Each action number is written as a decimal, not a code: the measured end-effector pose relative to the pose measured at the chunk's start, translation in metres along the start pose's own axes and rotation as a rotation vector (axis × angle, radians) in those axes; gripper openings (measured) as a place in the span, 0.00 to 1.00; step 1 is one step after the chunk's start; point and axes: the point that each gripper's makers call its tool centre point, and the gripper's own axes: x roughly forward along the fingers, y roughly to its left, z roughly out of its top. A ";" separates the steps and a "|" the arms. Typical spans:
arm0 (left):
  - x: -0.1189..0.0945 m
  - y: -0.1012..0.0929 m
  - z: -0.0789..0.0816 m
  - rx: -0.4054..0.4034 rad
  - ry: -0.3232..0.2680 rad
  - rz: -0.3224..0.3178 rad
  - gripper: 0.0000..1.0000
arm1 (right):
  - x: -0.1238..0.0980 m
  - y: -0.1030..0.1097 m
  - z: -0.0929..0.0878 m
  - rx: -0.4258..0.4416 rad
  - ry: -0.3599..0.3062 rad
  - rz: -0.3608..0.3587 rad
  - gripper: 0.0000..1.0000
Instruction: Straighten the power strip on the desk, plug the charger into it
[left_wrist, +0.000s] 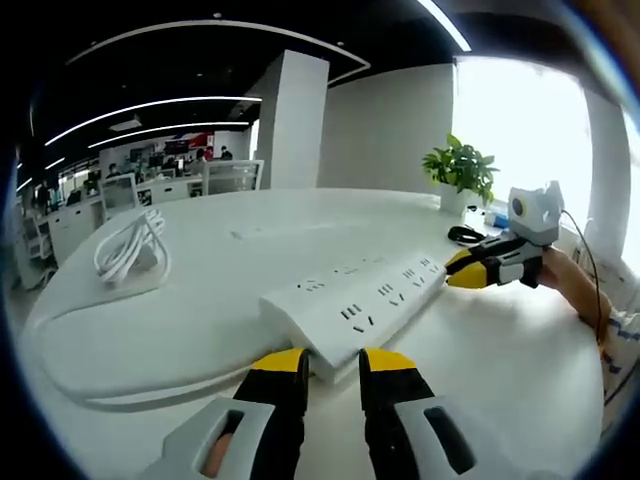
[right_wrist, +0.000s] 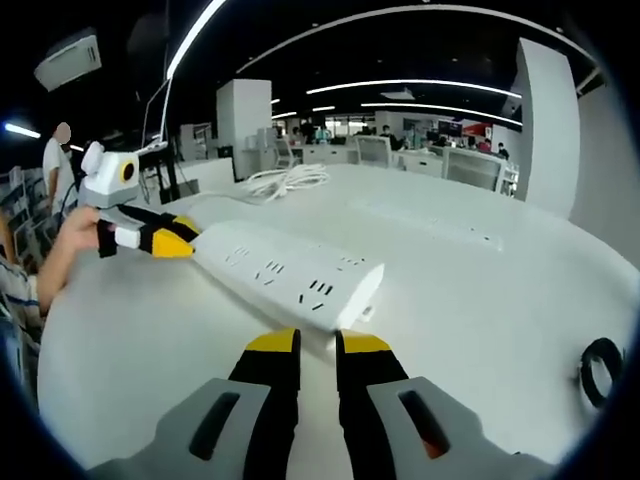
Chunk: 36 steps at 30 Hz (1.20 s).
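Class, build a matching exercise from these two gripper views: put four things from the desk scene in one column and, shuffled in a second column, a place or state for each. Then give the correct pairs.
Things
1. power strip
2. coiled white cable
3. potted plant
4. black ring-shaped item

Places or states
A. at the desk's far edge by the bright window
B. lies flat between the two grippers, one at each end
C. bundled on the desk, apart from the strip
D. near the desk's edge, at the right of the right gripper view

Pairs: 1-B, 2-C, 3-A, 4-D
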 end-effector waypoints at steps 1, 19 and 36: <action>0.000 -0.001 0.000 0.001 0.000 -0.002 0.21 | -0.001 0.000 0.000 0.014 0.003 -0.001 0.12; 0.000 -0.008 0.000 -0.003 0.007 -0.020 0.21 | -0.007 0.002 -0.005 0.065 0.026 -0.015 0.12; -0.002 -0.014 -0.003 0.012 0.020 -0.027 0.21 | -0.013 0.006 -0.009 0.050 0.074 -0.002 0.12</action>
